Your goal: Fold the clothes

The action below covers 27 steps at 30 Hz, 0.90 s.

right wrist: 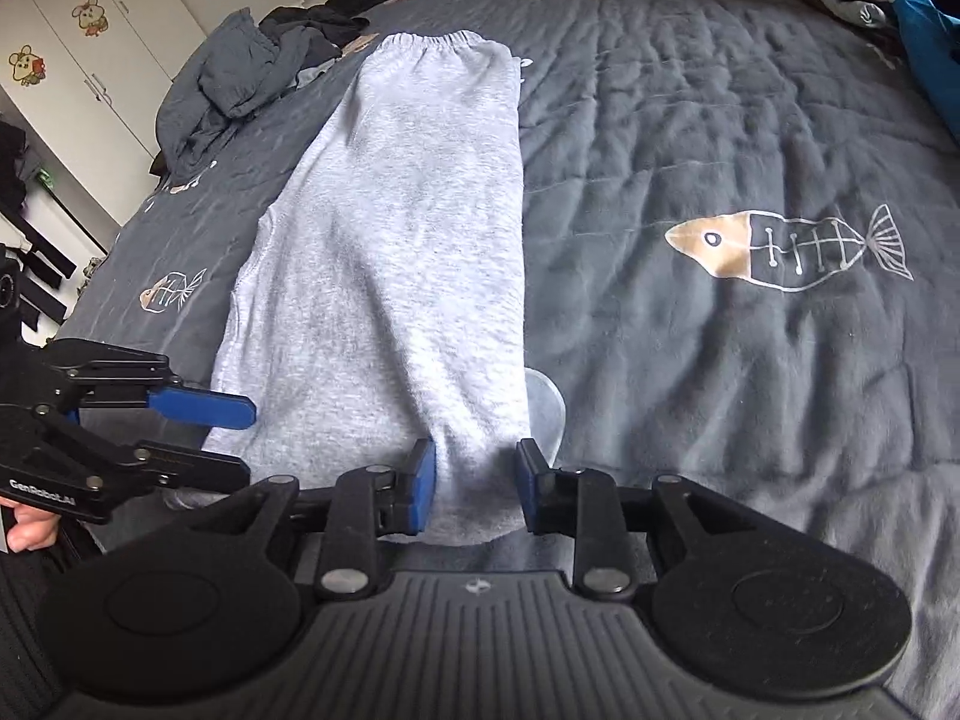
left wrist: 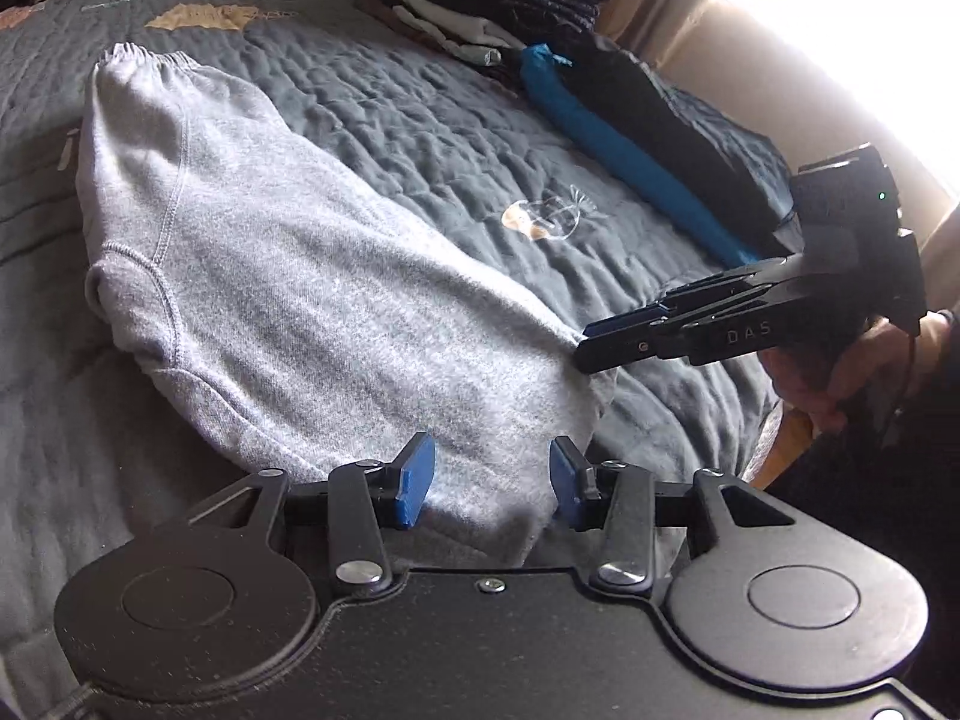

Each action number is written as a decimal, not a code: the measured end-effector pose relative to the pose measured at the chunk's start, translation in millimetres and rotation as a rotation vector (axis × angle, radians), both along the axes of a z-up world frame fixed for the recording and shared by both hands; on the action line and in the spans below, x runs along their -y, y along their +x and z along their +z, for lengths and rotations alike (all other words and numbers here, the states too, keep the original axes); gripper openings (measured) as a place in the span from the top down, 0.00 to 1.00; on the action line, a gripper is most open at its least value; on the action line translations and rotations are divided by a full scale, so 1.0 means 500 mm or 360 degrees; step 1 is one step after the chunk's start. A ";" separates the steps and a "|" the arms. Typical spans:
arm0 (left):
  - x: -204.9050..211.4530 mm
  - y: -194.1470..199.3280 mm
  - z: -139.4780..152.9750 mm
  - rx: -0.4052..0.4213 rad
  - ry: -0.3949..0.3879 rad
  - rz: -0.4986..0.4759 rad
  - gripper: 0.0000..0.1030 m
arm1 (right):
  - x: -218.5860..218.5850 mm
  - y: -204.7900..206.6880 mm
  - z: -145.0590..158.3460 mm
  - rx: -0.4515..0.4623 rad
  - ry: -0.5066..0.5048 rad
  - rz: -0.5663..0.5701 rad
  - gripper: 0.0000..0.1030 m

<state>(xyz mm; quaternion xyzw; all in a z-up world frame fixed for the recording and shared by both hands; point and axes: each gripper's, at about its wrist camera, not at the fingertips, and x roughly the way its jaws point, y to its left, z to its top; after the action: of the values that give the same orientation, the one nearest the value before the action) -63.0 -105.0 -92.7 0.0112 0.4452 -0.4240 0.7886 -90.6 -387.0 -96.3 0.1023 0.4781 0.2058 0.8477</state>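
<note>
Grey sweatpants (right wrist: 396, 228) lie on a fish-print quilt (right wrist: 720, 150), white cupboards (right wrist: 78, 42) beyond

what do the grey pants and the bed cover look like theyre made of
Grey pants: soft heathered knit, likely cotton fleece jersey, matte; the speckled grey surface, stitched seams and gathered elastic waistband suggest sweatpants.
Bed cover: dark grey quilted fabric, matte and slightly fuzzy; it puckers along stitched rows and carries printed or embroidered fish-skeleton motifs. The fibre cannot be told.
</note>
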 end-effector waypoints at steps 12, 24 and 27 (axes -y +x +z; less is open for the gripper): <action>-0.048 0.043 0.058 0.0074 -0.0144 0.0144 0.52 | -0.032 0.093 0.118 0.0353 0.0074 -0.0055 0.57; -0.213 0.175 0.108 0.0072 -0.0429 0.0861 0.52 | -0.249 0.413 0.135 0.0403 0.0224 0.0128 0.54; -0.232 0.196 0.107 0.0054 -0.0438 0.0933 0.52 | -0.306 0.494 0.122 0.0364 0.0292 0.0181 0.54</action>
<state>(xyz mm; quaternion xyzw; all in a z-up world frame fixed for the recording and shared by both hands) 35.1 10.9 -39.2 -0.2171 0.3550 -0.2348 0.8785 156.6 -234.1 -35.4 0.1281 0.3627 0.3065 0.8707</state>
